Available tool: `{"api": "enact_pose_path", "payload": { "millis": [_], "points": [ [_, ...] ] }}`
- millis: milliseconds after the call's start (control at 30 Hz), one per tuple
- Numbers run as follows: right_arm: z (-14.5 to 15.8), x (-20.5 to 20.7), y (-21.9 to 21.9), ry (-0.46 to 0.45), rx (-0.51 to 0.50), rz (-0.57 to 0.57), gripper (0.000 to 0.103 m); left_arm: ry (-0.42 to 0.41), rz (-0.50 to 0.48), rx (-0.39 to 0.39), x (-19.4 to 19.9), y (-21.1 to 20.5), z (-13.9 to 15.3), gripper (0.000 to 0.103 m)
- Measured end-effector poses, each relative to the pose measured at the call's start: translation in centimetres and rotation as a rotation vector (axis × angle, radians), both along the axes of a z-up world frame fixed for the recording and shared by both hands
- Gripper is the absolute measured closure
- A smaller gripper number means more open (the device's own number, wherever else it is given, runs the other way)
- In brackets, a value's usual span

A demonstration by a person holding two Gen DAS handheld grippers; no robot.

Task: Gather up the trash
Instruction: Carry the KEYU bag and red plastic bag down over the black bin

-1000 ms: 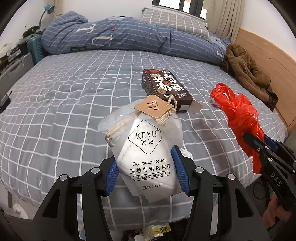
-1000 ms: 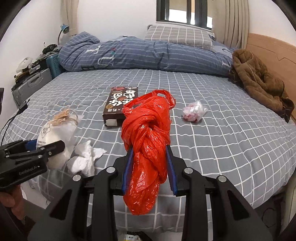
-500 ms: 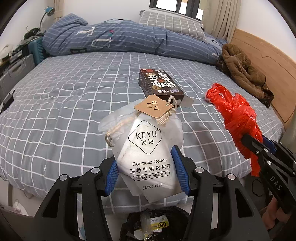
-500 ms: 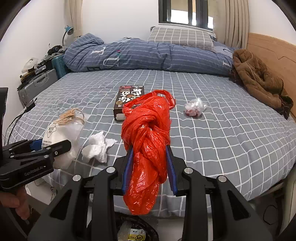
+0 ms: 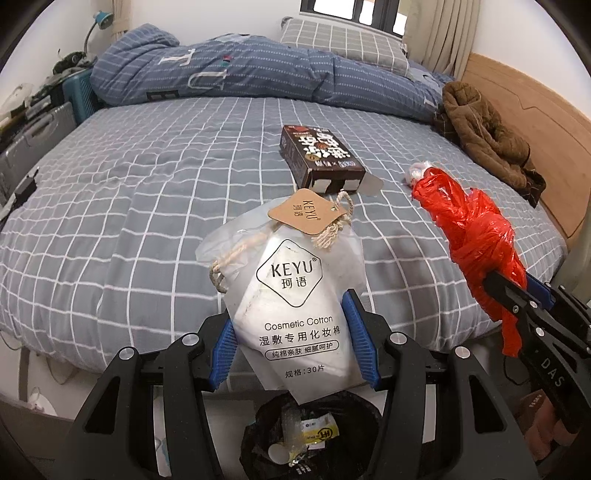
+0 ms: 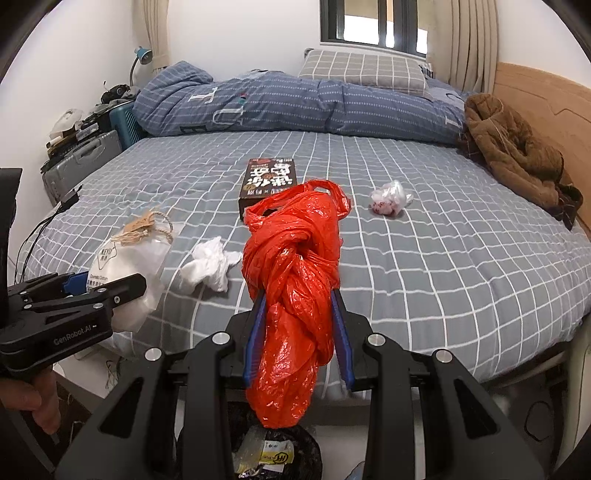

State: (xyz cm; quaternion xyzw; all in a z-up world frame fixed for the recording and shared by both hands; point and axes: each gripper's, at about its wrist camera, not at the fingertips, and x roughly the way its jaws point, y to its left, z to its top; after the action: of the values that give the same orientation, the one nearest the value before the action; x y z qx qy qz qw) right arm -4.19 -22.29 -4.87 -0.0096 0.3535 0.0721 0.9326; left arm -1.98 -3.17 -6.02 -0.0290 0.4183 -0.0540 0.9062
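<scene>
Both claws have drawn back off the bed: the black-lined trash bin [image 5: 310, 432] now fills the bottom centre, below the left claw [image 5: 293, 343] pinching the white cosmetic-cotton pouch [image 5: 291, 295] and the right claw [image 6: 299, 332] pinching the knotted red plastic bag [image 6: 295, 280]; dropping looks next.

This is a bedroom in a home. A wide bed [image 6: 424, 258] in a grey checked sheet fills the room, with a rolled blue duvet [image 6: 295, 107] and a grey checked pillow [image 6: 364, 70] at its far side. A wooden headboard [image 6: 535, 96] runs along the right, curtains [image 6: 465, 33] frame a window [image 6: 373, 22], and a desk lamp [image 6: 142, 55] stands left.
</scene>
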Motion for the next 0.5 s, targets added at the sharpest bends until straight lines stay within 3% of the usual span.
{"api": "enact_pose_path", "payload": {
  "millis": [500],
  "points": [
    [-0.1, -4.3, 0.7, 0.014, -0.002, 0.021, 0.071, 0.041, 0.002, -0.007, -4.8, -0.1, -1.0, 0.050]
  ]
}}
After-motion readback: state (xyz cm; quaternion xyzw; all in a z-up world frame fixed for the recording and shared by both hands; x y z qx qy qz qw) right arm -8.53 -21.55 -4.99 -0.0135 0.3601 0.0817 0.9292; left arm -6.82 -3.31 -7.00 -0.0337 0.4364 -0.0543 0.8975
